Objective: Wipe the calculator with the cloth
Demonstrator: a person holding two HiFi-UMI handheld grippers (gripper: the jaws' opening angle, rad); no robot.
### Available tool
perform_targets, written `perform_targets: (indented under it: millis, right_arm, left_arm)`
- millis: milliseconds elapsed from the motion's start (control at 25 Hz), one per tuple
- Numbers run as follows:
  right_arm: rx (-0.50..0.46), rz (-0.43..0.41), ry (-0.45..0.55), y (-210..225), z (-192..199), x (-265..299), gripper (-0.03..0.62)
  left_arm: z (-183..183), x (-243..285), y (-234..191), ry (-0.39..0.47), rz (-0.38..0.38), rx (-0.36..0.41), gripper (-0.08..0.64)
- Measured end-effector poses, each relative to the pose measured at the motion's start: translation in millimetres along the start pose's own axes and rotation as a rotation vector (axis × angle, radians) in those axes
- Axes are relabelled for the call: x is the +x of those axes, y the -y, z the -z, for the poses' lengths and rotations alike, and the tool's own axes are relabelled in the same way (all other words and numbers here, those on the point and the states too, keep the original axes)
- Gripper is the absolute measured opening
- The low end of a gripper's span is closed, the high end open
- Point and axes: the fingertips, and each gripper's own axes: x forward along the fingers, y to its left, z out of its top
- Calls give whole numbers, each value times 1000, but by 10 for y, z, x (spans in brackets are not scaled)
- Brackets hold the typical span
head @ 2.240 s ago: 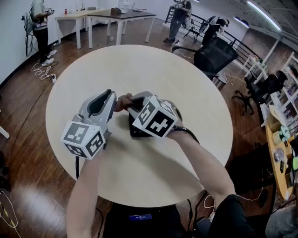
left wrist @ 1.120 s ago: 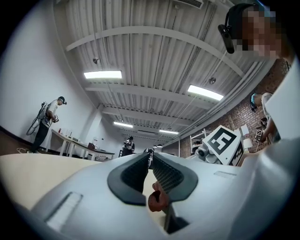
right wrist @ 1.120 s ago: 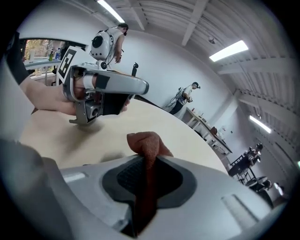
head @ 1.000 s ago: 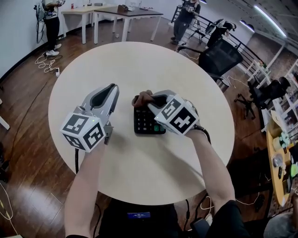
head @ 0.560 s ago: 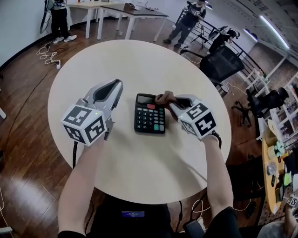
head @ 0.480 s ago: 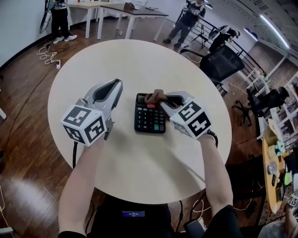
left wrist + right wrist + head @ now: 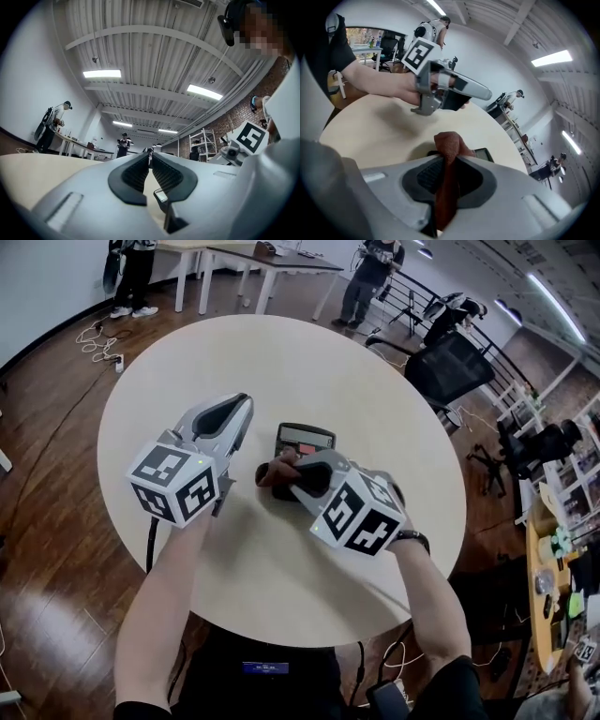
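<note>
The black calculator (image 7: 305, 439) lies near the middle of the round table; only its display end shows in the head view, as my right gripper covers the keys. My right gripper (image 7: 281, 479) is shut on a brown cloth (image 7: 273, 471), whose bunched end sits at the calculator's near-left part. In the right gripper view the cloth (image 7: 448, 146) stands up between the pads, with the calculator (image 7: 486, 153) just behind it. My left gripper (image 7: 242, 407) hovers left of the calculator, shut and empty, its tips (image 7: 150, 158) pointing slightly upward.
The beige table (image 7: 394, 399) is bare apart from the calculator. Black office chairs (image 7: 441, 352) stand beyond its far right edge. People stand by desks (image 7: 253, 259) at the back of the room. Cables (image 7: 98, 338) lie on the wooden floor at the left.
My right gripper has swept the cloth from the calculator's display end to the left and toward me, and now covers the keys. The left gripper has stayed where it was.
</note>
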Motion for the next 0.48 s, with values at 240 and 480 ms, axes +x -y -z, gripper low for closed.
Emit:
perform_targets:
  millis: [240, 480]
  right_arm:
    - [33, -75, 74, -157, -96, -178, 51]
    - [112, 173, 27, 734, 7, 125, 51]
  left_arm:
    - [-1, -45, -27, -7, 4, 9, 28]
    - [41, -6, 21, -26, 6, 35, 28]
